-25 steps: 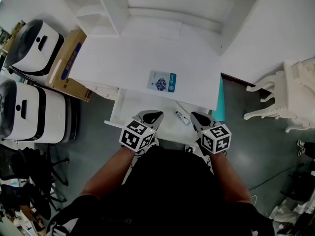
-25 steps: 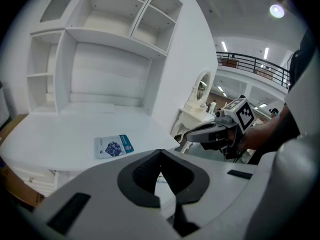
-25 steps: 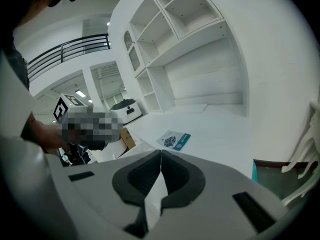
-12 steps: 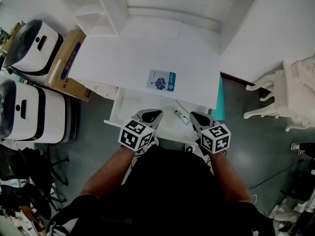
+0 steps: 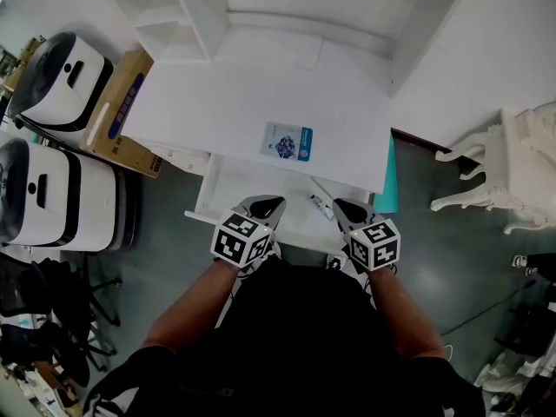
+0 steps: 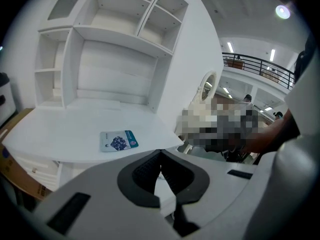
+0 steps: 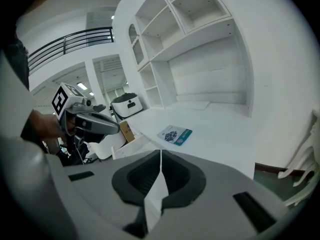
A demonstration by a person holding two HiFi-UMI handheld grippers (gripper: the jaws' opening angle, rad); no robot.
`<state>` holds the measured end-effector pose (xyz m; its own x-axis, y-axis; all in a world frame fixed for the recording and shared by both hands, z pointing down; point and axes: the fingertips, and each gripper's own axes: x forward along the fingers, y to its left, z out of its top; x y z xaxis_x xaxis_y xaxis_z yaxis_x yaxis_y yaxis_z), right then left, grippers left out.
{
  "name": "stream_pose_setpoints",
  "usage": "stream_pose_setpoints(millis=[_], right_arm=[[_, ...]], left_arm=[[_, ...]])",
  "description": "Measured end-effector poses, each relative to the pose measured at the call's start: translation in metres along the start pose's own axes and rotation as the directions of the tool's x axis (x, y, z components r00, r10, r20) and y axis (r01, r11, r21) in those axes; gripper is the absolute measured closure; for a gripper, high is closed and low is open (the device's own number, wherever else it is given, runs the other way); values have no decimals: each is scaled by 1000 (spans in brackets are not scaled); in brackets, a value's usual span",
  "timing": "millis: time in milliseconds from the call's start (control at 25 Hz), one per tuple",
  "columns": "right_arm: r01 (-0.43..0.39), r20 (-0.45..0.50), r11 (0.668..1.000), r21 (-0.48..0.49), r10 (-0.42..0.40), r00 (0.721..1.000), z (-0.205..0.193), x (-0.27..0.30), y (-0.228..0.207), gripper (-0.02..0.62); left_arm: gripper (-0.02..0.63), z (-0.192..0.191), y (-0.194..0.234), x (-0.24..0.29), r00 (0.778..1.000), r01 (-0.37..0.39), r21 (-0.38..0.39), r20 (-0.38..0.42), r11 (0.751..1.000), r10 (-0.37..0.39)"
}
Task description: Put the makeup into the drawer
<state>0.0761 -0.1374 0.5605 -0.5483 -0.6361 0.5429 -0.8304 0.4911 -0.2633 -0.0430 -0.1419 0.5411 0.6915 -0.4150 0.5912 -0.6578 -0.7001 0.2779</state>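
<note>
A blue-and-teal makeup sachet (image 5: 287, 142) lies flat on the white desk top (image 5: 217, 102); it also shows in the left gripper view (image 6: 119, 140) and the right gripper view (image 7: 175, 134). Under the desk's front edge a white drawer (image 5: 252, 181) stands pulled out, with a small tube (image 5: 322, 208) lying inside it. My left gripper (image 5: 271, 201) hovers over the drawer's near edge, shut and empty (image 6: 161, 153). My right gripper (image 5: 340, 205) is beside it to the right, near the tube, shut with nothing between its jaws (image 7: 160, 153).
A white hutch with open shelves (image 5: 295, 7) rises at the back of the desk. Two white-and-black machines (image 5: 61, 81) (image 5: 43, 198) and a cardboard box (image 5: 126, 115) stand at the left. A white ornate chair (image 5: 508, 168) is at the right.
</note>
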Motion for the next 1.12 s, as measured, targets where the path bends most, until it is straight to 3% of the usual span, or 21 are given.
stream_pose_setpoints(millis=[240, 520, 560, 640, 880, 1120], right_arm=[[-19, -88, 985, -173, 4, 996, -5, 47, 11, 563], [-65, -119, 925, -374, 22, 993, 10, 99, 35, 559], [-71, -131, 914, -401, 19, 991, 10, 108, 36, 546], [-87, -168, 883, -461, 9, 986, 8, 128, 36, 459], [-107, -287, 768, -631, -103, 952, -5, 189, 18, 369], [-165, -390, 696, -699, -177, 904, -25, 228, -1, 342]], left_arm=[[597, -18, 21, -13, 998, -57, -56, -18, 997, 56], [597, -37, 43, -39, 993, -117, -110, -6, 987, 117], [597, -40, 47, -44, 992, -126, -119, -4, 985, 127], [597, -45, 55, -52, 989, -145, -135, -1, 980, 146], [597, -64, 75, -77, 982, -190, -176, -9, 966, 191], [597, -73, 94, -96, 974, -224, -207, -12, 952, 226]])
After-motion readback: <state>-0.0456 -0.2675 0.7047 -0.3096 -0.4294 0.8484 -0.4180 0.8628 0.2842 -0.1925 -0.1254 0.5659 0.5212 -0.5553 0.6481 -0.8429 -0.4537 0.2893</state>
